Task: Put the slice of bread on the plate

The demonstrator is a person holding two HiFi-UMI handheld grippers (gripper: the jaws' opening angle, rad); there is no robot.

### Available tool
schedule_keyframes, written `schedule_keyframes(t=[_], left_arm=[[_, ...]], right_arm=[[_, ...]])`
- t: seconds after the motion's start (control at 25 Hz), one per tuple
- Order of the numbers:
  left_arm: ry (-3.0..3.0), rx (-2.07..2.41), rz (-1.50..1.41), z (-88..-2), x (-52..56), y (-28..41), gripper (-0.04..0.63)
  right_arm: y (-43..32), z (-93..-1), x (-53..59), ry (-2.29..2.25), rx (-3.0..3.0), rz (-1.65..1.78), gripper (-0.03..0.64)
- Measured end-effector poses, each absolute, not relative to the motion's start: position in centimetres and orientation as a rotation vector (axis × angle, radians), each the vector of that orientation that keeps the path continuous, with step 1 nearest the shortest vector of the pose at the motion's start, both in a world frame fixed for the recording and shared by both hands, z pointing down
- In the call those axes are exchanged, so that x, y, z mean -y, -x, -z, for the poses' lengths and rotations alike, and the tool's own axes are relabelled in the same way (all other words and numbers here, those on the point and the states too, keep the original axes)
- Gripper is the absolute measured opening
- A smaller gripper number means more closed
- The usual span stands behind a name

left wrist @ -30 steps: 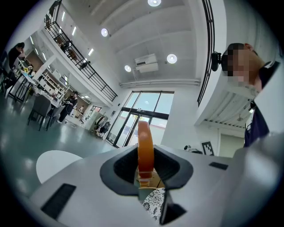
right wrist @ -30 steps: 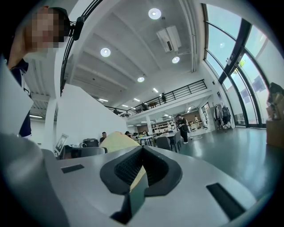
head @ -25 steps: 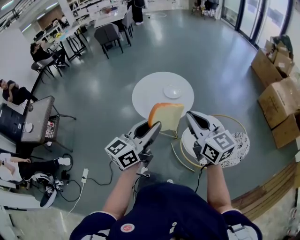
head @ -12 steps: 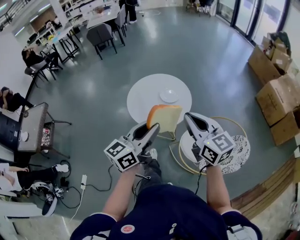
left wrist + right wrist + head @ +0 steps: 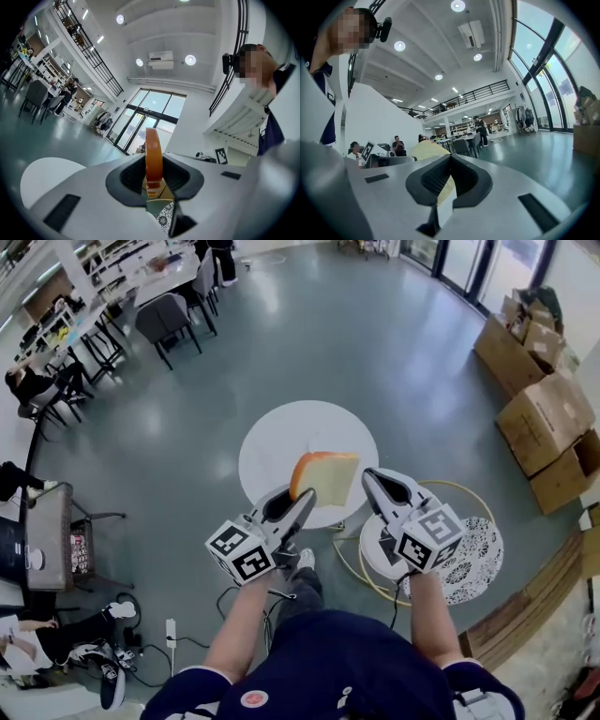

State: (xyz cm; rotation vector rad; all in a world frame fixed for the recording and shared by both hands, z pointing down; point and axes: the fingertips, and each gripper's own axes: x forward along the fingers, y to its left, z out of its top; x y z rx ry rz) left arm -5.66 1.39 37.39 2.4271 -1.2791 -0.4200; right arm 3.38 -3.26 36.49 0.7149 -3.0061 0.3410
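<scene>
Bread (image 5: 325, 476) before table (image 5: 272, 442); boxes (image 5: 544, 418) right.

A dark navy short-sleeved shirt (image 5: 328, 662) is worn, marked by a round red-and-white badge (image 5: 254, 698) at the chest. The pale grey moulded left gripper (image 5: 302, 498) and right gripper (image 5: 370, 479) are each lined with black ribbed pads (image 5: 436, 178) and fitted with a cube of black-and-white square markers (image 5: 242, 552). A thin black cable (image 5: 396, 601) is seen below the right wrist.

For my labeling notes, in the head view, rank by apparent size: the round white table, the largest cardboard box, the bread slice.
1. round white table
2. cardboard box
3. bread slice, smallest even though it is held nearer the camera
</scene>
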Motion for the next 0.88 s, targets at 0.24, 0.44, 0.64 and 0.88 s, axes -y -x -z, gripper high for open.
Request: schedule_keyframes(t=[0.24,0.44,0.64,0.88], left_arm=[[-2.444,1.203,0.420,-37.7,3.0,9.3,0.095],[-2.450,1.134,0.424,-37.8,6.2,12.0,0.095],[-2.452,1.069,0.424,-38.1,9.0,13.3,0.095],[-2.456,1.031,0.416,-38.4,11.7,13.7,0.095]], right_arm=[[0.2,-36.6,7.0,-0.780,2.968,-0.335,0.005],[2.8,-35.9,9.9,-0.851,2.943,-0.319,0.005],[4.1,-35.6,12.8,-0.915,2.921,-0.313,0.005],[4.3,-36.1,15.5,-0.966,2.898,-0.333,0.005]])
